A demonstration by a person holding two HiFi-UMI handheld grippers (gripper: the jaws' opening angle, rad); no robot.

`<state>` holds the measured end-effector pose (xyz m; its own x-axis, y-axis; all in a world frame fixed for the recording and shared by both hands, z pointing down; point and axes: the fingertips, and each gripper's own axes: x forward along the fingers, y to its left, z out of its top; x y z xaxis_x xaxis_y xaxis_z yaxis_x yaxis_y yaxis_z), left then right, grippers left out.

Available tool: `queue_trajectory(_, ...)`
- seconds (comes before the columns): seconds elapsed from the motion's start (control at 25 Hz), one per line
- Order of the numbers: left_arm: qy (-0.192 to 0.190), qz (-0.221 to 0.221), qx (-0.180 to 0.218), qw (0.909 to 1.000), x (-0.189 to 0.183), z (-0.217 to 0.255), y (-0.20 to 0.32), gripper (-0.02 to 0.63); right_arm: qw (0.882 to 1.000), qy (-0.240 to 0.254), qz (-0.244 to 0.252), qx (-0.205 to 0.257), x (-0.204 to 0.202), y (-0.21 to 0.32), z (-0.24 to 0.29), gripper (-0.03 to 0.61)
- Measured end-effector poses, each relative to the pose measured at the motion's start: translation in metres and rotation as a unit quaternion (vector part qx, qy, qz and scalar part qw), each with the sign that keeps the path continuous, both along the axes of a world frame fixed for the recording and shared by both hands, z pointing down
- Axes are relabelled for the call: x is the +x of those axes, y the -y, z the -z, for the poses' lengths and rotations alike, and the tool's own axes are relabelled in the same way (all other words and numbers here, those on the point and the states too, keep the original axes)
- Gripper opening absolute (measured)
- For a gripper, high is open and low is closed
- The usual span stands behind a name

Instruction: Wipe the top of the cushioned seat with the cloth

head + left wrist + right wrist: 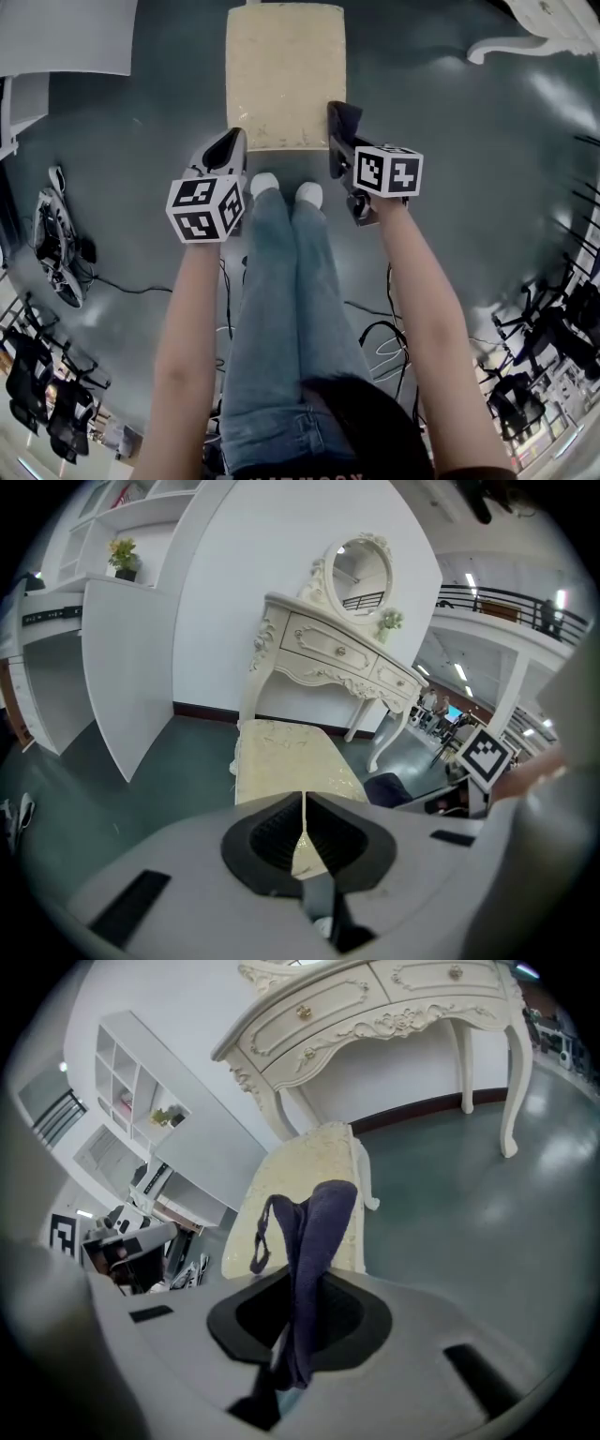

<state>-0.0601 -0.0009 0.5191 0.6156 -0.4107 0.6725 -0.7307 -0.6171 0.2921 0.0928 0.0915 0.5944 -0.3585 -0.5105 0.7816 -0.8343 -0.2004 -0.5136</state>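
Note:
A cream cushioned seat [285, 70] stands on the floor ahead of the person's shoes; it also shows as the cushioned seat [286, 758] and the cushioned seat [309, 1180] in the gripper views. My right gripper [339, 117] hangs over the seat's near right corner, shut on a dark blue cloth [314, 1251] that sticks up between its jaws. The cloth [343, 120] shows dark at the jaw tips in the head view. My left gripper [228, 150] hovers at the seat's near left corner, jaws together with nothing in them.
A white ornate dressing table [333, 653] stands behind the seat against a white wall. A white curved panel [122, 667] and shelving [141, 1101] are to the left. Cables [384, 333] and gear [52, 244] lie on the dark green floor [469, 159].

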Motion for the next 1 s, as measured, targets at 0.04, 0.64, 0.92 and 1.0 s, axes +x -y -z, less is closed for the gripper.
queue_trajectory(0.04, 0.001, -0.003, 0.0, 1.0, 0.003, 0.0, -0.001, 0.011, 1.0, -0.002, -0.005, -0.001, 0.005, -0.003, 0.0, 0.032)
queue_trajectory(0.64, 0.006, -0.003, 0.004, 1.0, 0.011, -0.001, 0.0, 0.011, 0.997, -0.043, 0.018, -0.06, 0.015, -0.034, -0.031, 0.032)
queue_trajectory(0.92, 0.0, 0.011, 0.001, 0.9999, 0.003, -0.002, 0.001, 0.011, 0.996, -0.044, 0.032, -0.068, 0.003, -0.028, -0.029, 0.032)
queue_trajectory(1.0, -0.002, 0.011, 0.002, 0.9999, 0.003, 0.0, 0.001, 0.011, 0.996, -0.042, 0.034, -0.068, -0.001, -0.027, -0.028, 0.032)
